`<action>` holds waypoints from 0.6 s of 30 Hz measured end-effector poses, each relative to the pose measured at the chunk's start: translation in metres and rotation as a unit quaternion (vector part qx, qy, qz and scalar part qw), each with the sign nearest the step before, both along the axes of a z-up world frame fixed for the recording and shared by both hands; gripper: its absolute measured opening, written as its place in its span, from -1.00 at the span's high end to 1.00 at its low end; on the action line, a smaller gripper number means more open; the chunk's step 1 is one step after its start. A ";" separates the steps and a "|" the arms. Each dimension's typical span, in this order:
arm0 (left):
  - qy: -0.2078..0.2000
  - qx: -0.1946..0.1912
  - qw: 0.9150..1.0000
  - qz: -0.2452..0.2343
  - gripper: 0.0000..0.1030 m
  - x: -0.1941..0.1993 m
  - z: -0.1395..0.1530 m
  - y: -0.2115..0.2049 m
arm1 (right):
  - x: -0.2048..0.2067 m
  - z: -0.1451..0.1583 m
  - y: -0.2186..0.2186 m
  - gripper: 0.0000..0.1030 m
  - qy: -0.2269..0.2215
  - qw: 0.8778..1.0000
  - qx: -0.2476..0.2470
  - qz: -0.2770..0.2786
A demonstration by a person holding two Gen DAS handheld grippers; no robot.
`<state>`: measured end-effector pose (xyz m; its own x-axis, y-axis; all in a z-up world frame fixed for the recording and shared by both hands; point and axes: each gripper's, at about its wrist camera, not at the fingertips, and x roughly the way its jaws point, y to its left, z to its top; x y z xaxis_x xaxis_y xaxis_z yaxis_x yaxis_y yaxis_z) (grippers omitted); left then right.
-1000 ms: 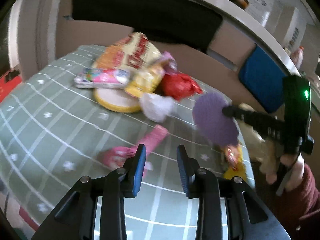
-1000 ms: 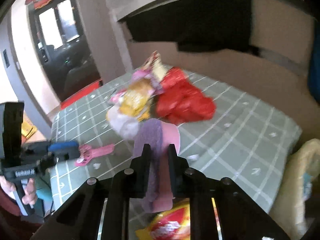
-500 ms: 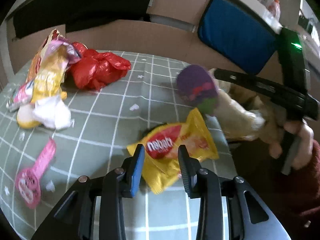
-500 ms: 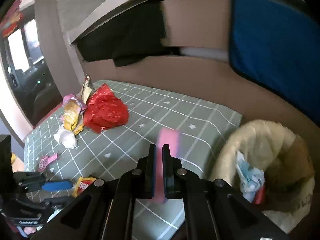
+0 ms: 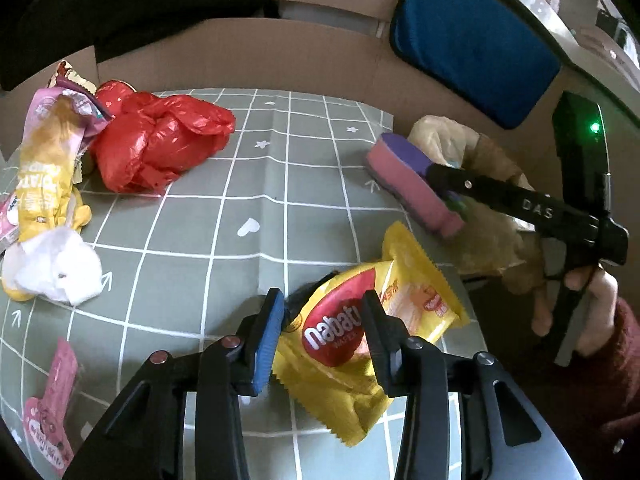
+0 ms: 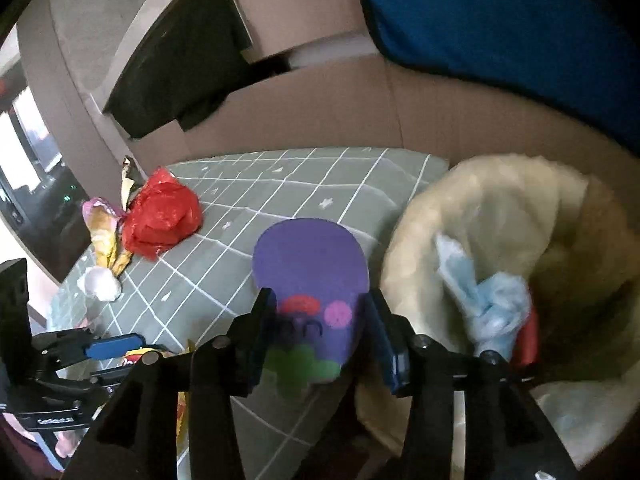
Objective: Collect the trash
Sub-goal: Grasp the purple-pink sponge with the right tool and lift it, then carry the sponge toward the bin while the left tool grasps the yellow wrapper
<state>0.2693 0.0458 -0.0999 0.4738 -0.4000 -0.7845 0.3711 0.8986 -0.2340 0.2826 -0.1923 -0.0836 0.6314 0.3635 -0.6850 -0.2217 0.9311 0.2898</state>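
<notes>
A yellow Nabati wafer packet (image 5: 360,320) lies at the near right corner of the green checked table (image 5: 248,168). My left gripper (image 5: 322,320) straddles it, jaws opening, pads clear of the wrapper. My right gripper (image 6: 318,304) hangs at the table's right edge beside the cream trash bag (image 6: 500,208). Its jaws are opening, and a purple-and-pink sponge (image 6: 310,260) sits loose between them, purple face up. In the left wrist view the sponge (image 5: 404,184) sticks out of the right gripper (image 5: 444,188), in front of the bag (image 5: 480,152). A hand (image 5: 588,300) holds that gripper.
A crumpled red plastic bag (image 5: 160,144), yellow and pink wrappers (image 5: 48,160), a white tissue wad (image 5: 56,272) and a pink card (image 5: 52,400) lie on the table's left. Cardboard walls (image 5: 320,52) and a blue cushion (image 5: 472,52) stand behind. Blue crumpled trash (image 6: 492,304) is inside the bag.
My left gripper swung right from the pink card to the yellow packet and widened. My right gripper carried the sponge to the bag, then opened; the sponge turned from edge-on to face-on.
</notes>
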 end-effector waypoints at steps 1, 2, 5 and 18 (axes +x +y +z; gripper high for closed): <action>0.001 0.001 1.000 -0.002 0.20 -0.002 -0.001 0.002 | -0.002 0.000 0.003 0.12 -0.006 1.000 -0.005 -0.001; 0.003 -0.001 1.000 -0.004 0.20 -0.003 -0.001 0.005 | -0.001 0.000 0.005 0.10 -0.007 1.000 -0.010 0.002; 0.007 -0.021 1.000 0.000 0.20 -0.012 0.005 0.020 | 0.002 0.001 0.014 -0.02 -0.008 1.000 -0.022 0.010; -0.010 -0.040 0.999 -0.012 0.20 -0.023 0.022 0.039 | -0.009 0.017 0.029 -0.05 -0.067 0.995 -0.061 0.043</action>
